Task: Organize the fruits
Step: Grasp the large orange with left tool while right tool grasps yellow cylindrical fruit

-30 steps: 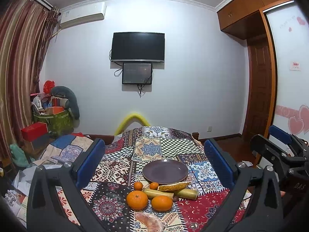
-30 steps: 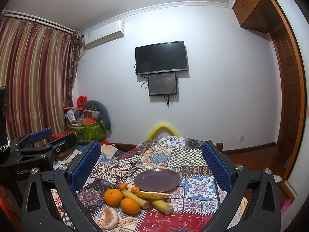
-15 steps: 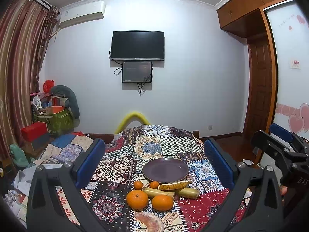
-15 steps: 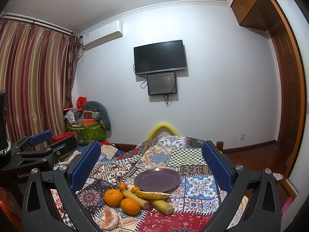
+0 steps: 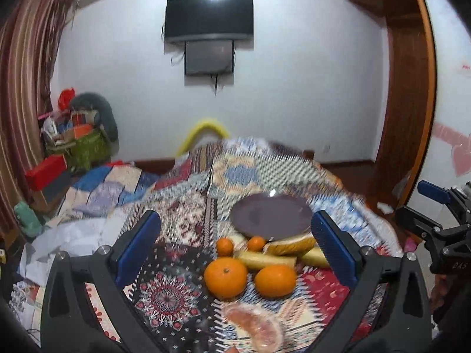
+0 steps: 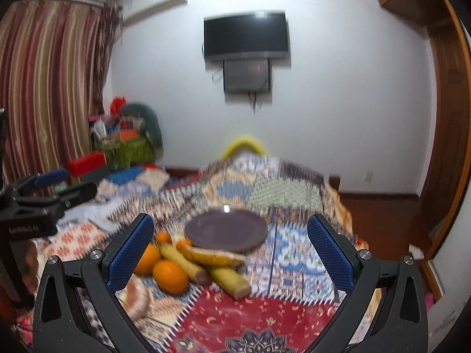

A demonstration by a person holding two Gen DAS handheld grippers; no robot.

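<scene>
Both the left gripper (image 5: 235, 247) and right gripper (image 6: 231, 247) gape wide, holding nothing. Only the left view shows both small oranges (image 5: 225, 246) clearly; fruit clusters touching the plate's (image 5: 270, 216) near rim, mid-table (image 6: 265, 309).

Both views were lit evenly and fairly brightly from overhead, with a small white glint on the far rim of the purple plate (image 5: 270, 217). Motion blur smeared the patchwork cloth (image 6: 282, 253) into comb-like streaks and softened the wall television (image 6: 245, 36). Fisheye curvature bowed the striped curtain (image 5: 20, 88) and wooden door frame (image 5: 424, 94), and the corners were vignetted black.
</scene>
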